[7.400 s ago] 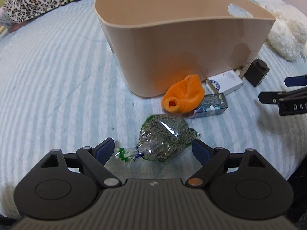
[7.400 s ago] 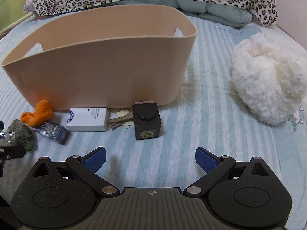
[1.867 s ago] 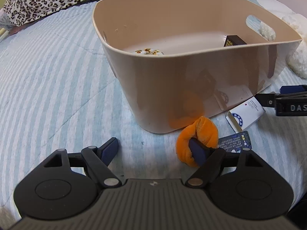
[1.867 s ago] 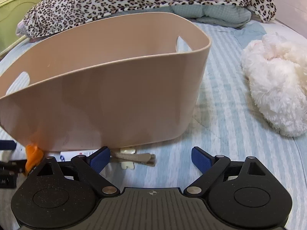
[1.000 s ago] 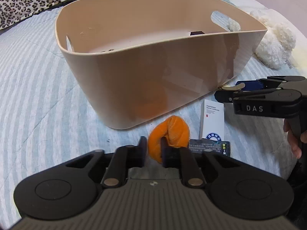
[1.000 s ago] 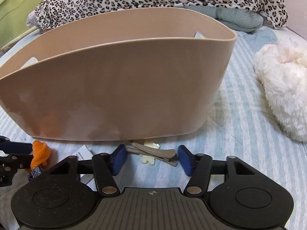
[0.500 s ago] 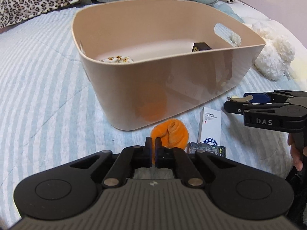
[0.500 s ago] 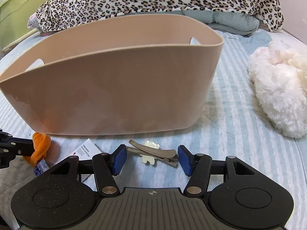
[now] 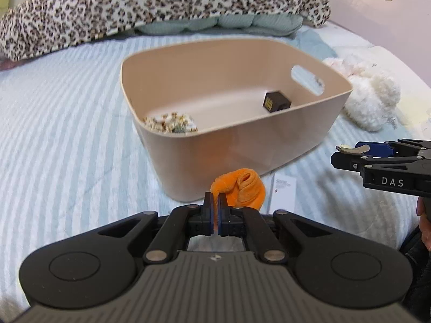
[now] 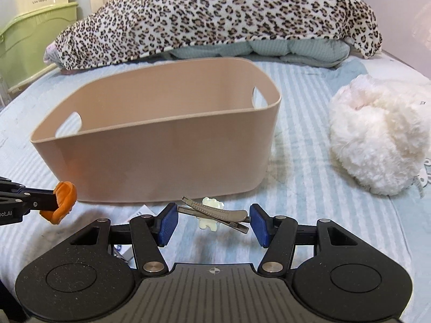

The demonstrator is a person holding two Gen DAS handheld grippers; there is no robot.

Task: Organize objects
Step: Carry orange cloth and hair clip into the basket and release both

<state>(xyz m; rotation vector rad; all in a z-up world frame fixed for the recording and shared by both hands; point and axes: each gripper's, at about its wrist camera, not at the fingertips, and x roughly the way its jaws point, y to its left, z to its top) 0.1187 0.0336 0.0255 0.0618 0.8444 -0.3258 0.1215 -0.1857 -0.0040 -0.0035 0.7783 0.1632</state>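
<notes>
A beige tub (image 9: 269,145) (image 10: 161,161) stands on the striped bed. Inside it lie a clear bag of dried herbs (image 9: 169,125) and a black cube (image 9: 276,101). My left gripper (image 9: 215,202) is shut on an orange cloth (image 9: 239,188), held above the bed near the tub's front wall; the cloth also shows in the right wrist view (image 10: 63,202). My right gripper (image 10: 214,222) is shut on a grey hair clip (image 10: 215,211) with a pale charm, lifted off the bed right of the tub's front.
A white box (image 9: 285,192) lies on the bed under my grippers. A white fluffy plush (image 10: 377,134) sits to the tub's right. A leopard-print blanket (image 10: 215,18) lies behind. A green bin (image 10: 32,43) stands beyond the bed, at the left.
Both grippers have risen with their loads. The orange cloth and the hair clip are now off the bed, and the tub's inside shows from higher up.
</notes>
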